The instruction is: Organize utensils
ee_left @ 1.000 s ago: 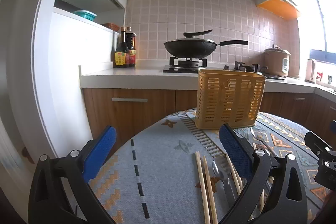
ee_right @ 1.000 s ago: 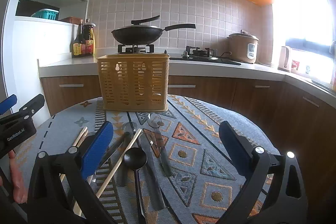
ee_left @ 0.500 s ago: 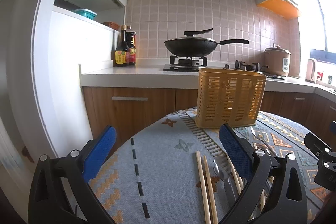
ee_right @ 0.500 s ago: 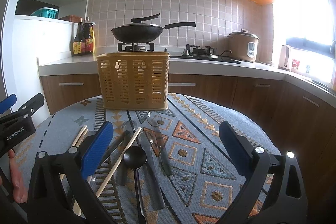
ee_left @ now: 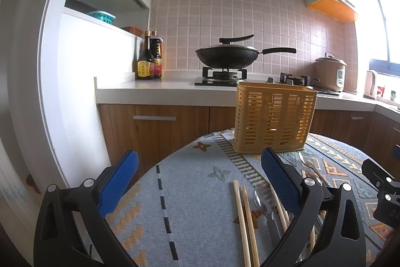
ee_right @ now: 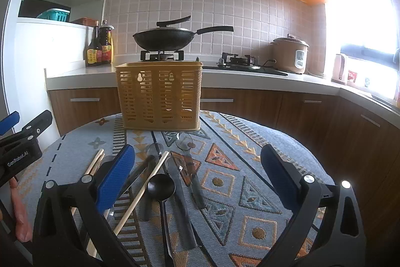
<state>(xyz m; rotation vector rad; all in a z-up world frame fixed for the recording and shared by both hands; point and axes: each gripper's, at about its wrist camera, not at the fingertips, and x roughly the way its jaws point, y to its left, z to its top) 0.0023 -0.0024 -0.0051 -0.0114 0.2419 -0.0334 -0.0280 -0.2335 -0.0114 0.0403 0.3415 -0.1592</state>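
Two grippers, left gripper point(ee_left: 200, 182) and right gripper point(ee_right: 197, 175), hover spread wide, empty, above utensils point(ee_right: 172, 182) lying on the surface point(ee_right: 250, 167) before the basket point(ee_right: 160, 96).

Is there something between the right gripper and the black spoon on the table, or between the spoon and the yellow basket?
Nothing visible blocks the open right gripper from the black spoon. Toward the yellow basket, other utensils lie flat on the tablecloth, including a clear spoon; lifting the spoon would clear them.

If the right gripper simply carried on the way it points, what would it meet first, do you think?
Probably the spoons lying on the tablecloth, then the yellow basket behind them; the right gripper is open and depth is unclear.
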